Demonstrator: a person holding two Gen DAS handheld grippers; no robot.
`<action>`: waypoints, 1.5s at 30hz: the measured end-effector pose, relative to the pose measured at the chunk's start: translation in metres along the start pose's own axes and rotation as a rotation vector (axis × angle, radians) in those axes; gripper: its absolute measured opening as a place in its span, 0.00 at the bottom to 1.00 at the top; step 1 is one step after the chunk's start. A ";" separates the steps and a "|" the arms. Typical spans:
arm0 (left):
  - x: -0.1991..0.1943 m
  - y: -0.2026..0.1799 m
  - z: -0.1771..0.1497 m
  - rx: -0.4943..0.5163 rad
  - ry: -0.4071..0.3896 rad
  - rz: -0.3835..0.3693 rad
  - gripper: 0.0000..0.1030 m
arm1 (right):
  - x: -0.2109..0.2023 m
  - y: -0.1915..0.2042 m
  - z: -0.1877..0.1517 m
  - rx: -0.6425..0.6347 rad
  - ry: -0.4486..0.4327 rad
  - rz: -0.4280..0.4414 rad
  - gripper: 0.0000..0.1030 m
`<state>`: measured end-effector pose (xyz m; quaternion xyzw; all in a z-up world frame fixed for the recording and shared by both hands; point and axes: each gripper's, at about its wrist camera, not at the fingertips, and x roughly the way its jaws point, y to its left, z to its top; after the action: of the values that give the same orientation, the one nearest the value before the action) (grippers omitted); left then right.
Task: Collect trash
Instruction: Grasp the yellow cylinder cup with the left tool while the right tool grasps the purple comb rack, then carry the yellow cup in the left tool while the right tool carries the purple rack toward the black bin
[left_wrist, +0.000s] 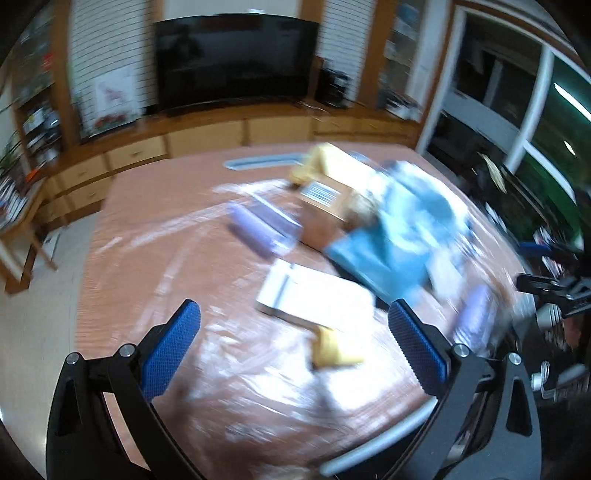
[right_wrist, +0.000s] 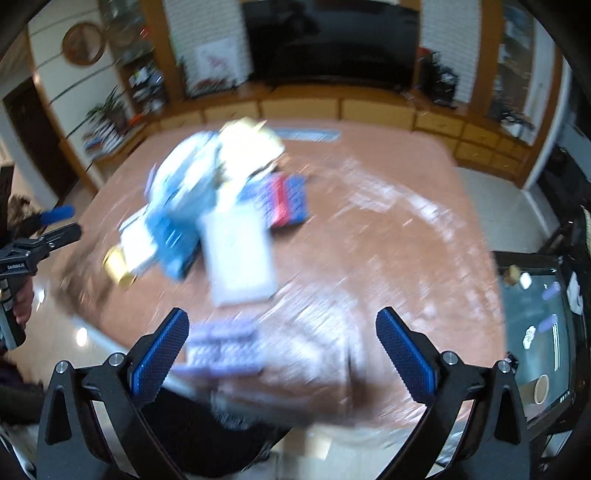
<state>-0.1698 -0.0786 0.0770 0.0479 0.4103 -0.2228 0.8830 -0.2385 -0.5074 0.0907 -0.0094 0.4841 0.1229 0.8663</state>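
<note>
Over table (left_wrist: 122, 229): left hand-held gripper (left_wrist: 293, 332) wide open, empty; right hand-held gripper (right_wrist: 282, 338) wide open, empty. Trash pile (right_wrist: 207, 199) mid-table, blurred; white box (left_wrist: 314, 295) just ahead of left fingers.

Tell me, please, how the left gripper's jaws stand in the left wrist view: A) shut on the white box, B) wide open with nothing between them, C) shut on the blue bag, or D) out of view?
B: the left gripper has its jaws spread far apart above the table, gripping nothing, with the white box lying on the table beyond them.
</note>
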 end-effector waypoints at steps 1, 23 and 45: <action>0.002 -0.008 -0.003 0.031 0.008 -0.005 0.99 | 0.005 0.007 -0.004 -0.022 0.023 0.005 0.96; 0.053 -0.028 -0.025 0.139 0.146 -0.063 0.64 | 0.064 0.042 -0.021 -0.111 0.149 0.013 0.90; 0.038 -0.021 -0.033 0.063 0.131 -0.062 0.44 | 0.040 0.029 -0.001 -0.003 0.010 0.093 0.68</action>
<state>-0.1800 -0.1020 0.0289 0.0775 0.4614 -0.2594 0.8448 -0.2259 -0.4709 0.0600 0.0113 0.4882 0.1637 0.8572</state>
